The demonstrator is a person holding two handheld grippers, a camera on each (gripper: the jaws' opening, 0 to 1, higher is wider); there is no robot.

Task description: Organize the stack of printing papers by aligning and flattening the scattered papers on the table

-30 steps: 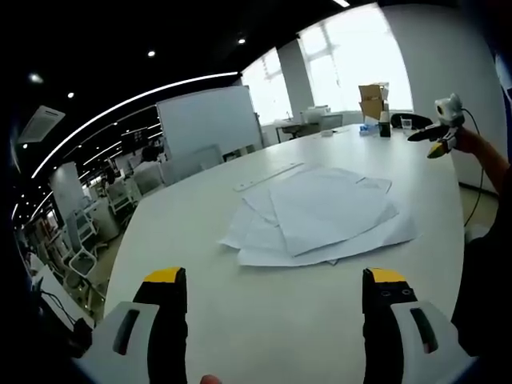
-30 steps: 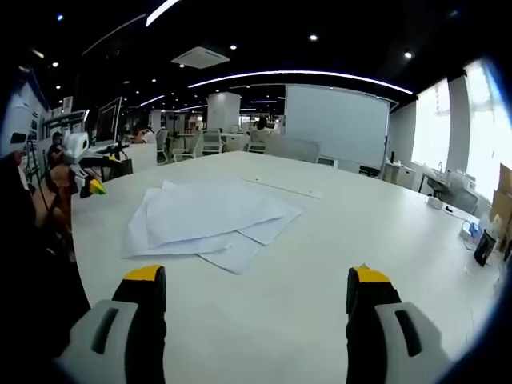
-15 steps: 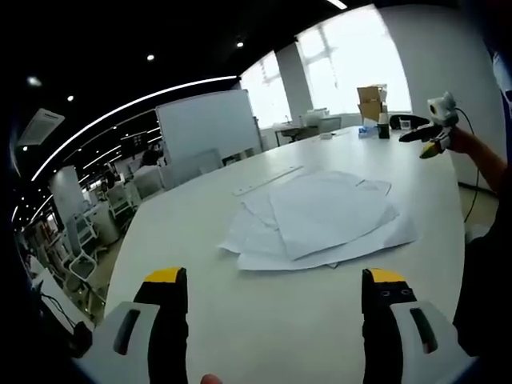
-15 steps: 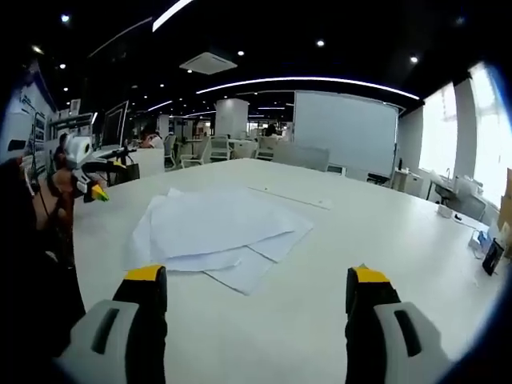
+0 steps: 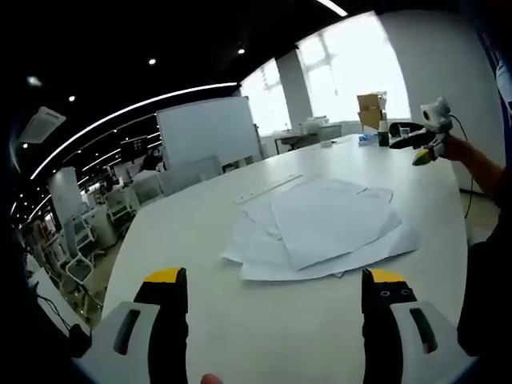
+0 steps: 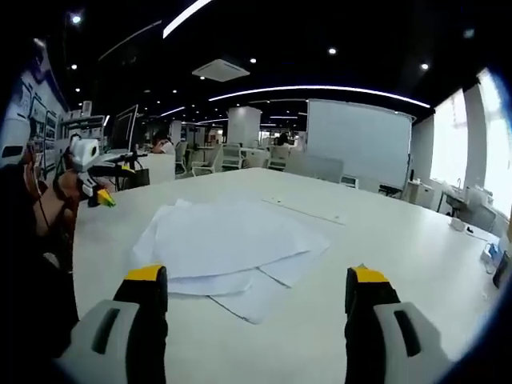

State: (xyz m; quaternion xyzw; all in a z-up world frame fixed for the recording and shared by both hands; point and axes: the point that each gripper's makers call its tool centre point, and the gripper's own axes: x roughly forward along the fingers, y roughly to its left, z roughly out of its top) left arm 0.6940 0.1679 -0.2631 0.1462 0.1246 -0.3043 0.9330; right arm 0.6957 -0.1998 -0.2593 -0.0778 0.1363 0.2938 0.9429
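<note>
Several white printing papers [image 5: 320,228] lie fanned and askew in a loose pile on the white table [image 5: 184,232]; the same papers [image 6: 228,244] spread out in the right gripper view. My left gripper [image 5: 272,308] hovers open over the table's near edge, short of the pile, with nothing between its yellow-tipped jaws. My right gripper [image 6: 254,300] is open too, held above the table in front of the papers. The right gripper [image 5: 422,136] also appears at the far right of the left gripper view, held in a hand. The left gripper [image 6: 94,172] appears at the left of the right gripper view.
A long thin strip [image 5: 268,188] lies on the table beyond the papers. Cardboard boxes [image 5: 370,108] and small items stand at the table's far end by the windows. A whiteboard [image 6: 364,140] and office chairs [image 6: 212,160] stand behind the table.
Both views have shifted slightly closer to the papers, which now look larger and lower in the right gripper view. The papers have not moved; both grippers stay open.
</note>
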